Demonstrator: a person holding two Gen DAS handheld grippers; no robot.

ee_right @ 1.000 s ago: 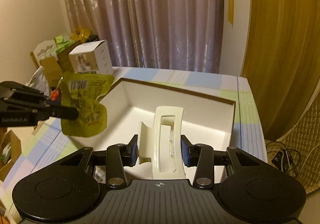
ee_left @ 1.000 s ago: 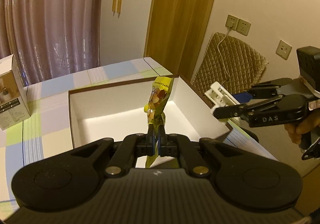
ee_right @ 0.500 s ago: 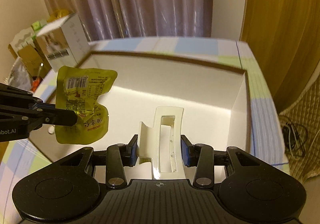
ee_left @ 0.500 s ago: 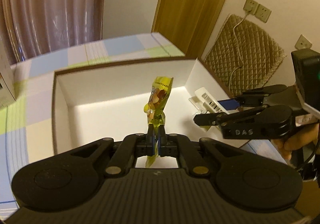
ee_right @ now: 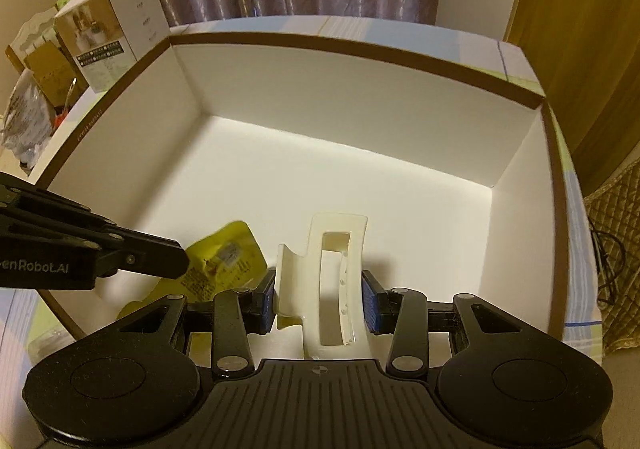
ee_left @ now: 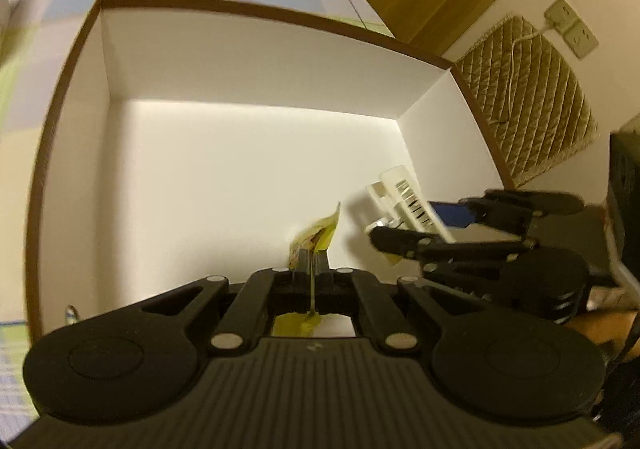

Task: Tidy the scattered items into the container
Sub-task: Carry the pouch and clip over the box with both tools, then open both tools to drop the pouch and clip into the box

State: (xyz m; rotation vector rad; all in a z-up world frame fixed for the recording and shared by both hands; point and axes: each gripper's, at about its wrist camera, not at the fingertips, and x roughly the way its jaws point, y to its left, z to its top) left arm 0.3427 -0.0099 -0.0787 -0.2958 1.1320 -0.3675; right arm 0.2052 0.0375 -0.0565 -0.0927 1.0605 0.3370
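- Inside the white box (ee_right: 360, 97), near its front wall, hang the two things to be tidied: a yellow packet (ee_right: 224, 265) and a white hair clip (ee_right: 332, 273).
- The left gripper (ee_left: 311, 269) has its jaws fully closed on the packet's edge.
- The right gripper (ee_right: 320, 299) is partly open, its blue pads (ee_right: 267, 301) pressing both sides of the clip, which stands upright.
- The packet is just left of the clip.
- The box stands on a checked table (ee_right: 576, 209); a carton (ee_right: 116, 21) is beside its far left corner.
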